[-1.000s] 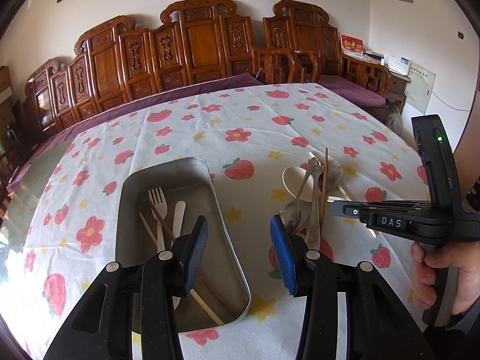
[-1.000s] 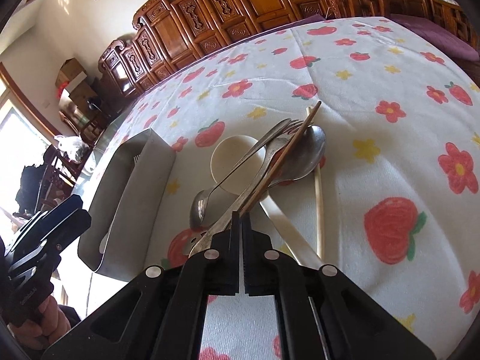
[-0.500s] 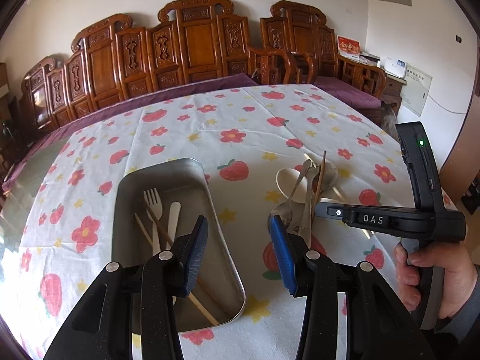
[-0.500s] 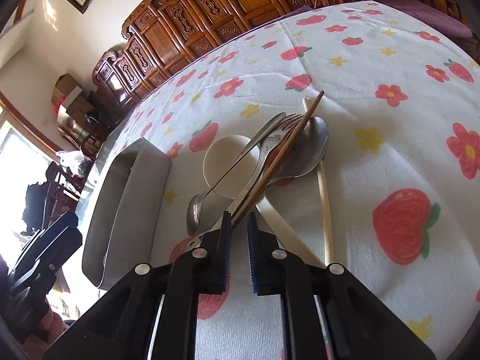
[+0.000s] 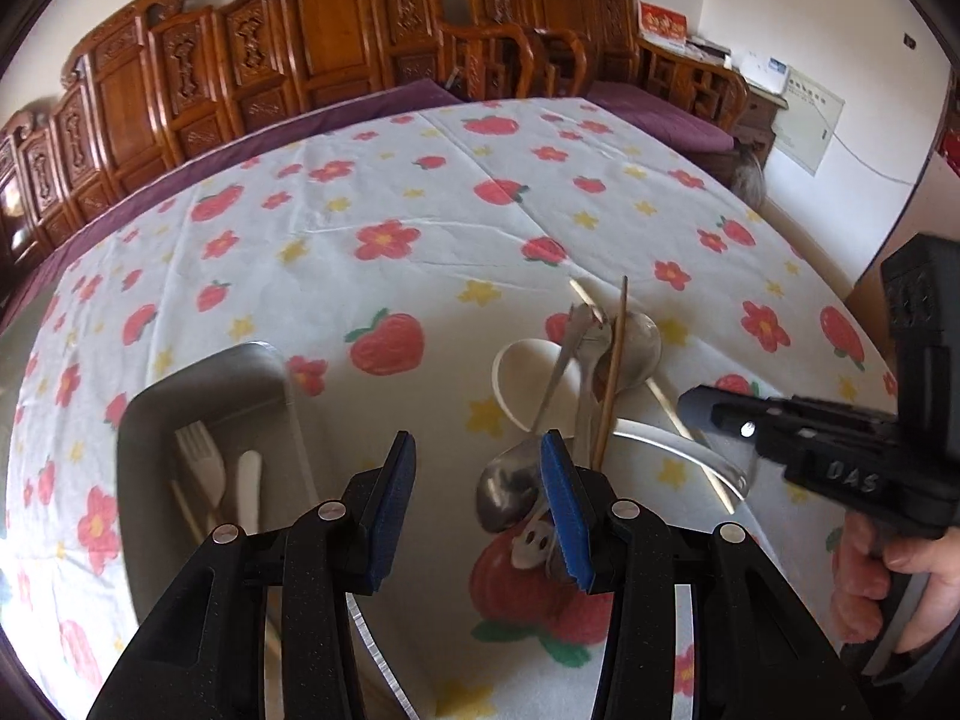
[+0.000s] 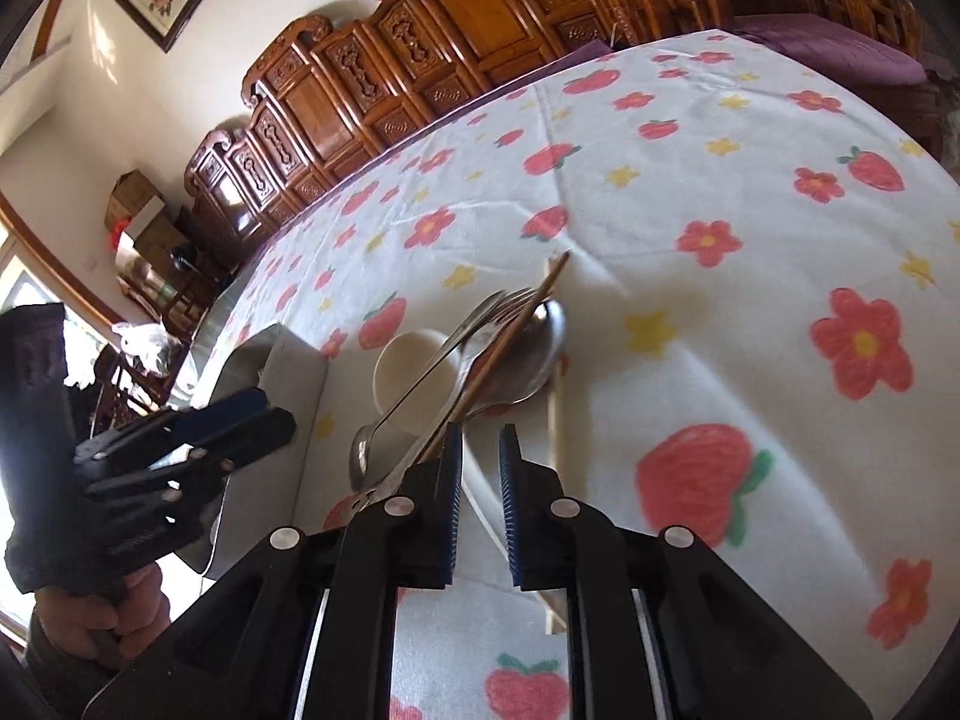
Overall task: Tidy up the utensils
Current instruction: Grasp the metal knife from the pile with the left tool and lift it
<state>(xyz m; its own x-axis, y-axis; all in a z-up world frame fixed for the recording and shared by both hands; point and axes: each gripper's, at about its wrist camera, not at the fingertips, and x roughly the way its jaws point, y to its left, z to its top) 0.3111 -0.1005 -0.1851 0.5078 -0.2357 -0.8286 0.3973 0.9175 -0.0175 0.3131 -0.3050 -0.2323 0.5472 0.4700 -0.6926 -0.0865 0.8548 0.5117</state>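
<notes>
A pile of utensils lies on the flowered tablecloth: a white spoon, metal spoons, a metal fork and a brown chopstick. A metal tray at the left holds a white fork, a white handle and chopsticks. My left gripper is open, low over the table between the tray and the pile. My right gripper is open and empty just behind the pile's handles. It also shows in the left wrist view.
Carved wooden chairs line the far side of the round table. A pale chopstick lies on the cloth right of the pile. The table edge falls away at the right, near a wall and sideboard.
My right gripper has opened from shut and let go of the utensil handles. My left gripper has moved right and forward, closer to the pile.
</notes>
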